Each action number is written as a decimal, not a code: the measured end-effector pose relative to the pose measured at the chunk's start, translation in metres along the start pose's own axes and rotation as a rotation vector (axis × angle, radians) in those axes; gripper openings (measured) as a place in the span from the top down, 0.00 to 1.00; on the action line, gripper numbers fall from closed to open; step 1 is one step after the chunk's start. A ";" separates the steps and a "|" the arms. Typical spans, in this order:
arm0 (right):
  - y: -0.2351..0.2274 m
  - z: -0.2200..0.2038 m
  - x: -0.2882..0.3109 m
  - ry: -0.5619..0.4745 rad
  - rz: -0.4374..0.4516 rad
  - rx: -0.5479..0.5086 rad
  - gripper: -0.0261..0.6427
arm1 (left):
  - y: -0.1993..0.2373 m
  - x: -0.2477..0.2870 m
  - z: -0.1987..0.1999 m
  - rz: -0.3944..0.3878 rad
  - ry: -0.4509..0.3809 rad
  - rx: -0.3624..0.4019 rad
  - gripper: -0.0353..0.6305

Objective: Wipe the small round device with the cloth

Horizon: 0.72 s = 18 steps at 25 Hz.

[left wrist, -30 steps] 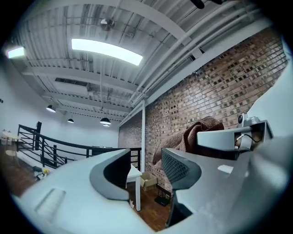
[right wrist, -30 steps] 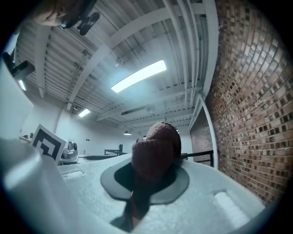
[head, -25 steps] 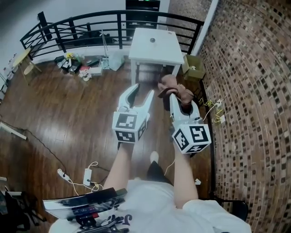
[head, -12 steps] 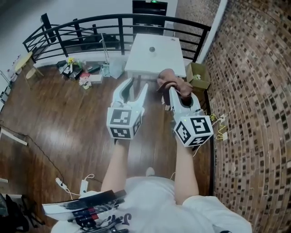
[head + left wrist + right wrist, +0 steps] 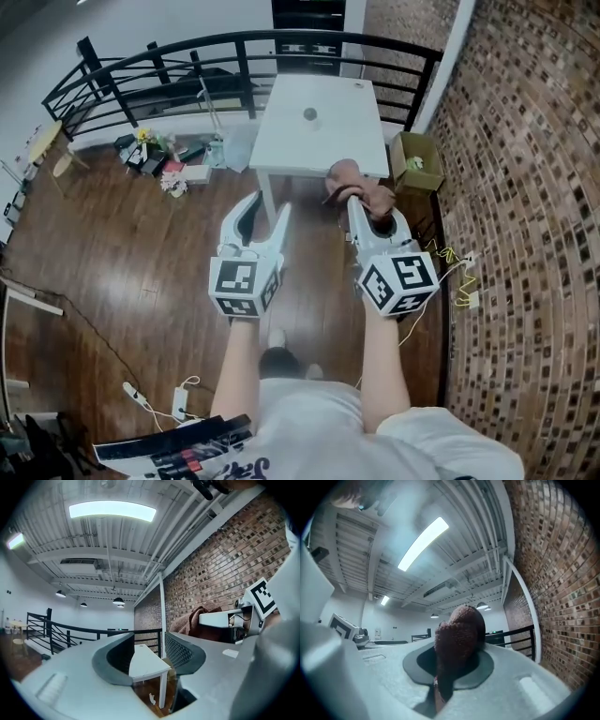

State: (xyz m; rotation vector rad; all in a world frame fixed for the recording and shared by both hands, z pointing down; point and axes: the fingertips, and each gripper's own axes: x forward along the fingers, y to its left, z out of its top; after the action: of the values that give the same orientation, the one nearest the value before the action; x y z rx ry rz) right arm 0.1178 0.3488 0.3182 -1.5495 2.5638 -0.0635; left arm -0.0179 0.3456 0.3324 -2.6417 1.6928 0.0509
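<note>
The small round device (image 5: 309,114) lay on the white table (image 5: 347,141), toward the table's far side, and nothing touched it. The brown cloth (image 5: 361,187) was at the near edge of the table, apart from the device. The right gripper (image 5: 364,204) had its jaws closed tight on the cloth, and a bunch of cloth stood up above them. The left gripper (image 5: 263,208) was in front of the table, beside the cloth. Its jaws stood a little apart and held nothing.
</note>
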 end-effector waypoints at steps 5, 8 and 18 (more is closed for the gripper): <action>-0.019 -0.023 0.067 0.036 -0.004 -0.024 0.92 | 0.039 0.069 -0.014 -0.018 0.002 -0.002 0.61; -0.044 -0.024 0.115 0.043 -0.037 -0.036 0.92 | 0.065 0.118 -0.015 -0.042 0.002 -0.011 0.61; -0.070 -0.029 0.259 0.033 -0.075 -0.067 0.92 | 0.177 0.229 -0.009 -0.080 -0.016 -0.033 0.61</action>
State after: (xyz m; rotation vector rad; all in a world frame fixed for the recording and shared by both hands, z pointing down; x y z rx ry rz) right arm 0.0571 0.0861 0.3281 -1.6823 2.5576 -0.0114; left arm -0.0830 0.0631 0.3377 -2.7219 1.5931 0.1006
